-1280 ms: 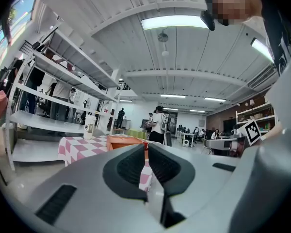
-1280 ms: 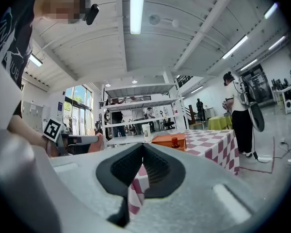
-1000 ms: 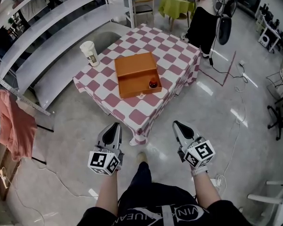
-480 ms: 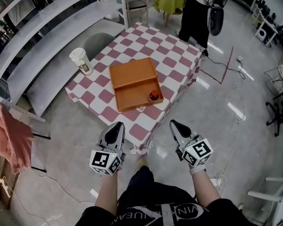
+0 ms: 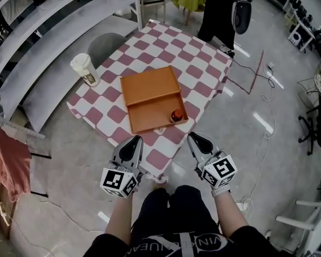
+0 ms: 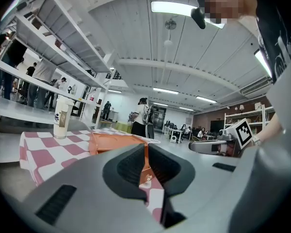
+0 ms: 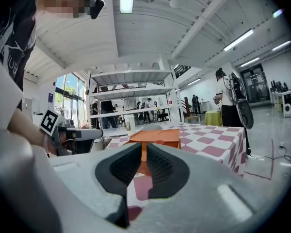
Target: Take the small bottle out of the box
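Bottle (image 5: 175,115) in box (image 5: 150,90), near-right corner, untouched.
Box on checked surface (image 5: 198,63). Left hand-held gripper (image 5: 132,141) at surface's near edge: jaws closed, nothing btwn. Right hand-held gripper (image 5: 195,140) beside it: jaws narrow, opening, nothing btwn.

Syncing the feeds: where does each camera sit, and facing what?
Head view: on the person's head, steeply down at the orange open box on the red-and-white checked table; forearms, left gripper and right gripper show.
Left gripper view: on the left gripper, along its shut jaws toward the box; right gripper visible.
Right gripper view: on the right gripper, along its empty, opening jaws toward the box; left gripper visible.
Both gripper views share box and table.
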`<state>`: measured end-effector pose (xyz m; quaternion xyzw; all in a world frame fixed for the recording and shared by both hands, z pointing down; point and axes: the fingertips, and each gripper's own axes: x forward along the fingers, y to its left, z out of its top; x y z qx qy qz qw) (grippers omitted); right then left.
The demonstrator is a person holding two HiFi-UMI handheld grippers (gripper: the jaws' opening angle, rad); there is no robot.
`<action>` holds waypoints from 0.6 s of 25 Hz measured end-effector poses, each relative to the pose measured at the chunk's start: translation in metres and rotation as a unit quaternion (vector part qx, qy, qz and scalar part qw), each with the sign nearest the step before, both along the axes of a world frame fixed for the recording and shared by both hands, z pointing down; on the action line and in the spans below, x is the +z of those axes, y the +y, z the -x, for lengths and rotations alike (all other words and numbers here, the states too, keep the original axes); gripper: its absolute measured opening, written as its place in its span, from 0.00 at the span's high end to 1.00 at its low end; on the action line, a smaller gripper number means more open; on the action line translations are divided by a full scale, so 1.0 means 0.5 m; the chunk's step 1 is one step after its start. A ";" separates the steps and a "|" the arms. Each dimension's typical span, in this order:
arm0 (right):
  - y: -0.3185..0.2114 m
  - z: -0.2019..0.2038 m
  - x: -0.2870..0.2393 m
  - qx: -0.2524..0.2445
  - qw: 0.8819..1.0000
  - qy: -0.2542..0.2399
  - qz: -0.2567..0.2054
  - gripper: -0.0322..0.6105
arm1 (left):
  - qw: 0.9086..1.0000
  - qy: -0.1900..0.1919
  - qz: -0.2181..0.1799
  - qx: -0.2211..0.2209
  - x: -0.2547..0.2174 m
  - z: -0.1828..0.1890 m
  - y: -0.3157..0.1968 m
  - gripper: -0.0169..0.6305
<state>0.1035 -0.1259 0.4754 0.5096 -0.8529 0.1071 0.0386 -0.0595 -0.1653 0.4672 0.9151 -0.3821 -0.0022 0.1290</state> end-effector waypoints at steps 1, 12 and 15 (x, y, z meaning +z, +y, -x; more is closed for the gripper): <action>-0.007 0.000 0.002 0.000 1.000 0.006 0.001 0.92 | 1.000 -0.001 0.002 0.001 0.005 -0.005 -0.003 0.93; -0.109 -0.004 0.047 -0.032 0.997 0.075 0.013 0.90 | 0.999 -0.010 0.032 -0.027 0.048 -0.034 -0.044 0.93; -0.131 -0.008 0.056 -0.039 0.997 0.070 0.020 0.85 | 0.999 -0.015 0.028 -0.027 0.048 -0.046 -0.062 0.93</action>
